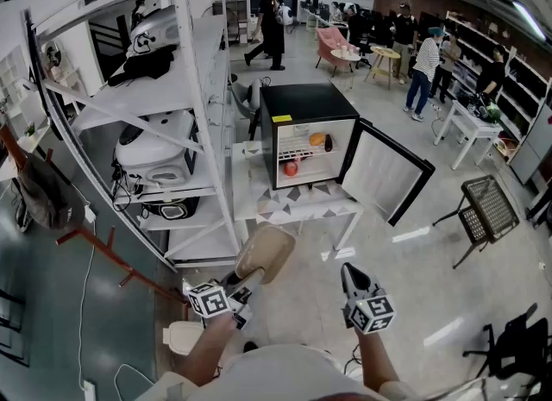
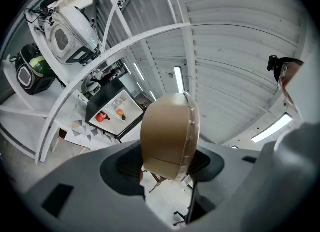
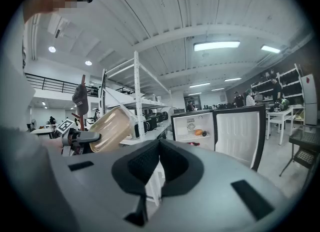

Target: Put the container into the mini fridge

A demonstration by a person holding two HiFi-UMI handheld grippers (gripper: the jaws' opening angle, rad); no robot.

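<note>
A tan container with a clear lid (image 1: 266, 253) is tilted up off the floor, with my left gripper (image 1: 248, 282) shut on its lower end. In the left gripper view the container (image 2: 169, 133) fills the space between the jaws of the left gripper (image 2: 167, 162). The black mini fridge (image 1: 309, 97) stands ahead on a low white table (image 1: 302, 208), its door (image 1: 386, 171) swung open to the right. An orange fruit (image 1: 316, 140) and a red one (image 1: 291, 167) lie on its shelves. My right gripper (image 1: 351, 272) is shut and empty, to the right of the container (image 3: 111, 128).
A white shelving rack (image 1: 172, 89) with several kitchen appliances stands close on the left. A brown coat stand (image 1: 95, 244) leans further left. A black mesh chair (image 1: 487, 208) is at the right. Several people stand around tables at the back of the room (image 1: 414, 54).
</note>
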